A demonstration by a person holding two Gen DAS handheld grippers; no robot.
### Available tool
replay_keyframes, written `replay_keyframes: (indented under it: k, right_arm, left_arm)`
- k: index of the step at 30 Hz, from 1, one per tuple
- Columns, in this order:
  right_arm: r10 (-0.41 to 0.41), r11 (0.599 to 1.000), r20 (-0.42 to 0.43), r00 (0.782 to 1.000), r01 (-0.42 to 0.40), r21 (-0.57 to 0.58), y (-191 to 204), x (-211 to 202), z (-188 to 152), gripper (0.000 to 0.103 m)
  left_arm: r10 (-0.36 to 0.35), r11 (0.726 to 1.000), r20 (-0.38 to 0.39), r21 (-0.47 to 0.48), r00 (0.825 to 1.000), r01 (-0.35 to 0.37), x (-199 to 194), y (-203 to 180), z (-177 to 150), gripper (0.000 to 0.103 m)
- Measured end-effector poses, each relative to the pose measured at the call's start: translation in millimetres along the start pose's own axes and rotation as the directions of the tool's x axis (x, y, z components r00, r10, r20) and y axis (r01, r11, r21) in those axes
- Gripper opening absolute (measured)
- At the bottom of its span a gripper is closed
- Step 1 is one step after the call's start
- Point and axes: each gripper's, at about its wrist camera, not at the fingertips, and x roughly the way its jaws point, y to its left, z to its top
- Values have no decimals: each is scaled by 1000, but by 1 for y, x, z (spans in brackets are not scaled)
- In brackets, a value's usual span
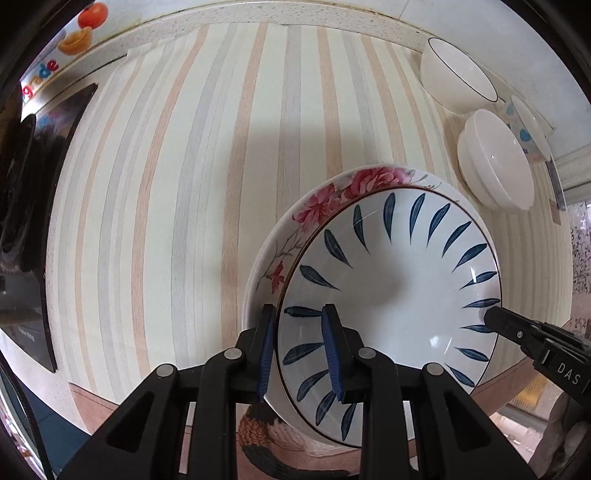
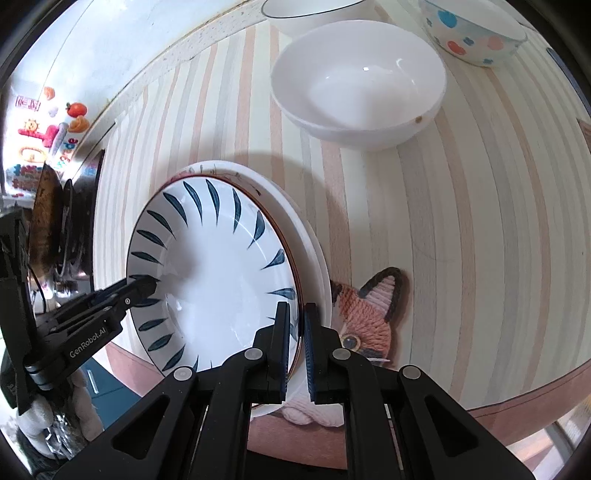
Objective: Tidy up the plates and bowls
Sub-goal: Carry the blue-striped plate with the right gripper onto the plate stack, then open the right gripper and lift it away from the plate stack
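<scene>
A white plate with blue leaf marks (image 1: 391,295) lies on top of a pink-flowered plate (image 1: 325,199) on the striped table. My left gripper (image 1: 301,350) is partly open, with its fingers on either side of the blue-leaf plate's near rim. The right gripper (image 2: 295,347) is shut on the opposite rim of the blue-leaf plate (image 2: 218,284); its tip shows in the left wrist view (image 1: 496,317). The flowered plate's white edge (image 2: 306,229) shows beneath.
A plain white bowl (image 2: 358,77), a black-rimmed white bowl (image 1: 458,74) and a dotted bowl (image 2: 472,33) stand at the far right. A cat-shaped mat (image 2: 369,317) lies under the plates. A dark pan and stove (image 2: 48,221) are at the left.
</scene>
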Motion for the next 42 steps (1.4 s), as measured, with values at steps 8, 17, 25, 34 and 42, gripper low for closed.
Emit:
replay_keyframes:
  k: [8,17,25,34,42]
  right_arm:
    - [-13,999,20,1000,13,35,0,-2,-3,10]
    - [-79,997,74,994,78,10,16,-21,-22,10]
    - [-100,989,175,980,117,-87,54,-76,-73,10]
    - [-53,985,300,952,98,-139,92,-156,-147,10]
    - [-26,988,367,930,79,-130,108,-205,-191,10]
  left_arm:
    - [9,1000,34,9,999,-9,-11,10,-1,23]
    - [42,997,159,56,986,-51,-74,3,-34,23]
    - [11,996,263,87,965,-35,-138,-10,-79,23]
    - [-38,992,319,123,947,-2,-193,-10,-126,23]
    - [-81,988,346,154,935,28,-222,-10,-153,23]
